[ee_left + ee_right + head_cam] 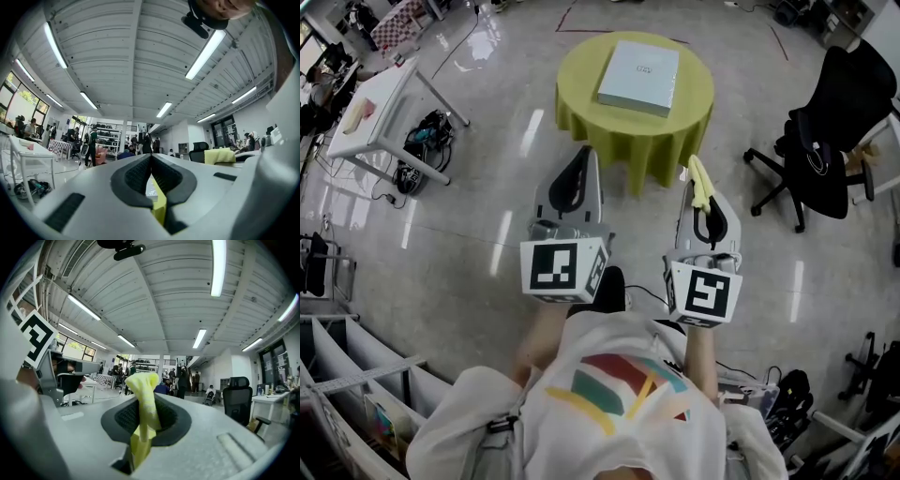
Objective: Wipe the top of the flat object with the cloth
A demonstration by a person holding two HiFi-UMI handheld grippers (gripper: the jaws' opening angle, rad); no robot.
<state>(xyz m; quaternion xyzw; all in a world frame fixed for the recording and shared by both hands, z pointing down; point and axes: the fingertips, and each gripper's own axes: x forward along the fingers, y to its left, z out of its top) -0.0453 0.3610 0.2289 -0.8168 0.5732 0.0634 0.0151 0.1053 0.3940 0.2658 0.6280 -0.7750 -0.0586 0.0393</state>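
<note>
Left gripper (582, 157): jaws pressed together, nothing between them (the yellow-green glimpsed through the slit in its own view is the table beyond). It is held low, well short of the work.

Centre: the flat object (639, 75), a pale slab-like box, lies on the round table (581, 105) ahead of both grippers. I judge it stiff, probably light, and liable to slide on the draped cover, so I would steady it at one edge.

Right gripper (699, 178): clamped on the cloth (143, 401), a yellow tuft poking out past the tips. The cloth looks soft, limp and weightless. The pinch sits mid-fold, so only that free tuft can meet the box top.
</note>
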